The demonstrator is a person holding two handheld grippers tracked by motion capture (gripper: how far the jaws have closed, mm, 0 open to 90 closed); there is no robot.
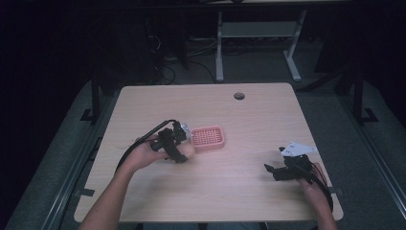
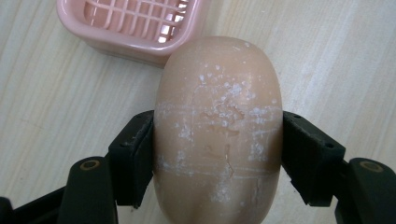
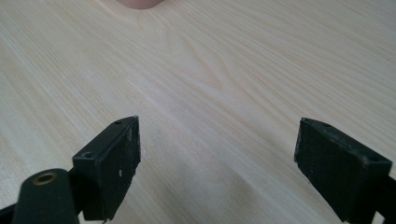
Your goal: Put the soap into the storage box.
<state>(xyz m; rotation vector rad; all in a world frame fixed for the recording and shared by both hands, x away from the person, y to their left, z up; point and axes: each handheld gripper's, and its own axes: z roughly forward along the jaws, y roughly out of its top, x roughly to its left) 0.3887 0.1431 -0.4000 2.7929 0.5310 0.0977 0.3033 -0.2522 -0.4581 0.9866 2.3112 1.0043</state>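
The left gripper point(image 2: 217, 154) clamps a tan soap bar point(image 2: 218, 126) just beside the pink soap dish point(image 2: 116, 39), whose far part is cut off. The right gripper point(image 3: 217, 163) gapes wide, holding nothing.

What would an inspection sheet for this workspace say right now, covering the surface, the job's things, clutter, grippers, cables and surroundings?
Surface: light wood table, with a round hole near the far edge.
Job's things: tan oval soap bar, flecked white, clamped at its sides; pink slotted soap dish just beyond it, nothing in it.
Clutter: nothing seen.
Grippers: left gripper shut on the soap bar beside the dish; right gripper open, holding nothing, near the table's right edge.
Cables: black cable loops back from the left gripper along the forearm.
Surroundings: dark room, white desk frame and floor cables behind the table.
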